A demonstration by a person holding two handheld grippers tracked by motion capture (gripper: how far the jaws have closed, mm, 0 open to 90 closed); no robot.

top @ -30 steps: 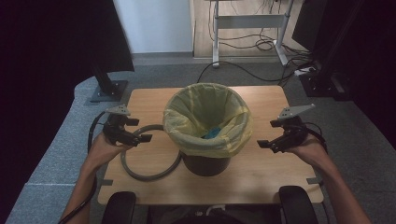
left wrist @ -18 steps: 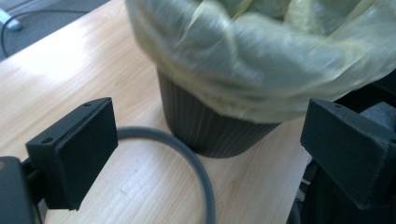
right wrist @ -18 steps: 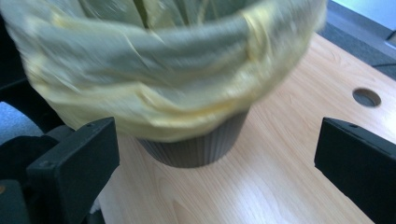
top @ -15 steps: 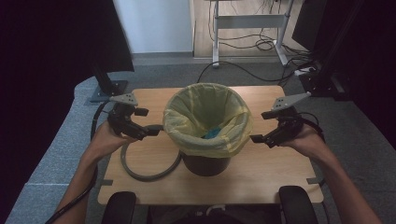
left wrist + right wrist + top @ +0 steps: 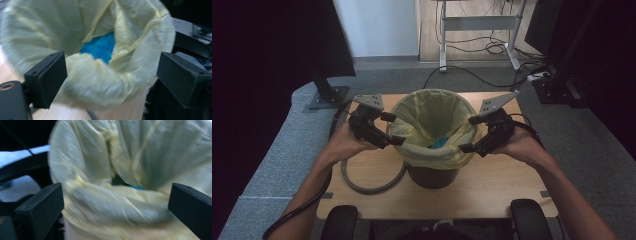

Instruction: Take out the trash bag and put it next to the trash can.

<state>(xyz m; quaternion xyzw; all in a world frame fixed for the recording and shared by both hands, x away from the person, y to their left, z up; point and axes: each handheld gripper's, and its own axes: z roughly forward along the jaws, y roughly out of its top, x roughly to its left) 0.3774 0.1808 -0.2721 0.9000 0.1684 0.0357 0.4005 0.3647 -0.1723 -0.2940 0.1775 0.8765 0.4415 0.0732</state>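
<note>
A dark bin stands mid-table, lined with a yellow bag whose rim folds over the edge. Something blue lies inside. My left gripper is at the bag's left rim. Its jaws have just been closing a little but stand wide, with the folded rim between them and unpinched. My right gripper is at the right rim, jaws wide apart, the bag's rim between them without pressure.
A grey cable loop lies on the wooden table left of the bin. A monitor stand base sits on the floor at back left. Two black pads flank the table's near edge.
Both grippers have risen and moved inward from the table's sides to the bag's rim, which now lies between each pair of jaws.
</note>
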